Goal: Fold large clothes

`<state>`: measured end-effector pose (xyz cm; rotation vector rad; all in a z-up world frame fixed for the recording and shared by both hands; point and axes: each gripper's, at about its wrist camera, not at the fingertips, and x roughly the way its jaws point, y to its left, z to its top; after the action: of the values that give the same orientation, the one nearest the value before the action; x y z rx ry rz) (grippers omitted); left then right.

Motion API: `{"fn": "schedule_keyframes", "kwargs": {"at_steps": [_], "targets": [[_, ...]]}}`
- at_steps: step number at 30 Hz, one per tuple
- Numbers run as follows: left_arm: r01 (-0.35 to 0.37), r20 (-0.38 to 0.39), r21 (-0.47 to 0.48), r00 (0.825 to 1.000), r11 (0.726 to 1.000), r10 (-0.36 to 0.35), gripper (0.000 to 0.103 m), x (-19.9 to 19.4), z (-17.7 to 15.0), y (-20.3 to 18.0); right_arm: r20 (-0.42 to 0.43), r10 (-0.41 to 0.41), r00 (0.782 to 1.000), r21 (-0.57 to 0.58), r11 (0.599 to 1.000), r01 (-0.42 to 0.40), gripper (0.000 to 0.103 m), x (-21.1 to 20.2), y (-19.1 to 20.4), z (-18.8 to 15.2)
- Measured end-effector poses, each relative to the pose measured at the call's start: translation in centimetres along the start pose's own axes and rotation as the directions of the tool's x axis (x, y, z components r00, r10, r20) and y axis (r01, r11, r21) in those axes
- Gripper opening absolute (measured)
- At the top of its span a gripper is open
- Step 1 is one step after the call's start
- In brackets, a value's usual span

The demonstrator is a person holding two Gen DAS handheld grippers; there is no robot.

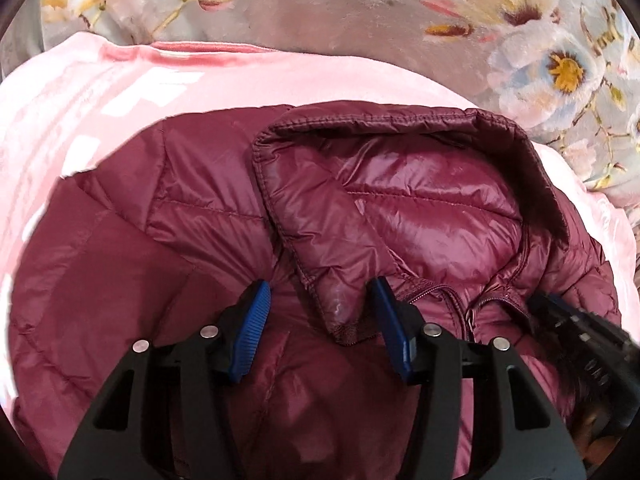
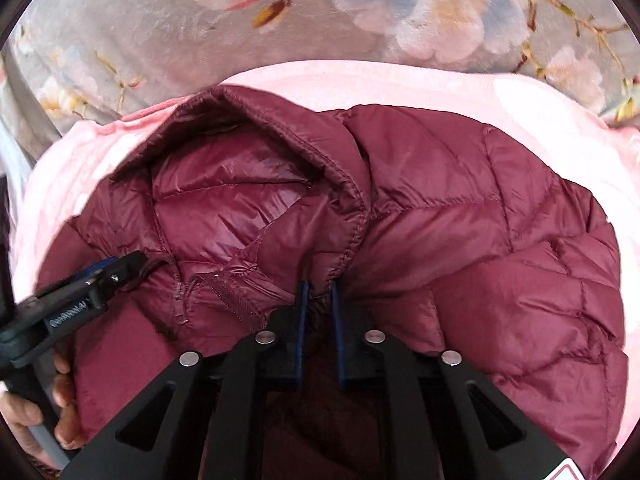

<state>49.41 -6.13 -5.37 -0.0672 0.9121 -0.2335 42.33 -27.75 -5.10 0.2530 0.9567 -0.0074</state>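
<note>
- Far left, a pink garment [image 1: 80, 120] lies spread under everything, white lettering showing on it; beneath that sits a grey floral blanket [image 1: 320, 4], blossoms printed across it
- On the pink garment lies the maroon puffer jacket [image 1: 180, 200], quilted and shiny, front side up; its hood [image 1: 400, 192] is laid open with the glossy lining facing up
- Left gripper [image 1: 320, 312] is down at the collar, jaws about half open; the blue fingers [image 1: 252, 332] stand either side of the hood's lower corner; the pads look clear of the cloth, so nothing is pinched
- From the right wrist view the same gripper comes in at the left edge, and a hand [image 2: 64, 408] is wrapped around its handle just beside the jacket's edge
- Between the two tools runs the zipper [image 2: 228, 292], parted at the neck
- Right gripper [image 2: 319, 292] is on the other side of the collar, jaws nearly together; a fold of jacket at the base of the hood seam is squeezed between the blue pads
- Further right the quilted shoulder panel [image 2: 520, 260] bulges out over the pink garment; blanket again beyond it
</note>
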Motion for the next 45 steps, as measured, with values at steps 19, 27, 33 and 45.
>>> {"fn": "schedule_keyframes", "kwargs": {"at_steps": [19,27,33,45], "targets": [[0.036,-0.061,-0.152,0.997,0.988,-0.046,0.064,2.0,9.6,1.6,0.005,0.048,0.999,0.040,0.998,-0.048,0.017,2.6,1.9,9.4],[-0.042,-0.029,0.019,0.999,0.999,0.042,0.067,3.9,5.3,1.7,0.033,-0.003,0.999,-0.052,0.999,0.005,0.005,3.4,0.2,5.9],[-0.087,0.021,0.054,0.996,0.995,0.086,0.070,4.1,4.6,1.0,0.103,-0.070,0.992,-0.119,0.990,0.082,0.005,3.9,1.3,4.6],[-0.114,0.028,0.067,0.993,0.991,0.113,0.076,4.4,4.4,0.7,0.100,-0.024,0.995,-0.087,0.996,0.033,0.005,4.1,0.8,4.9]]}}
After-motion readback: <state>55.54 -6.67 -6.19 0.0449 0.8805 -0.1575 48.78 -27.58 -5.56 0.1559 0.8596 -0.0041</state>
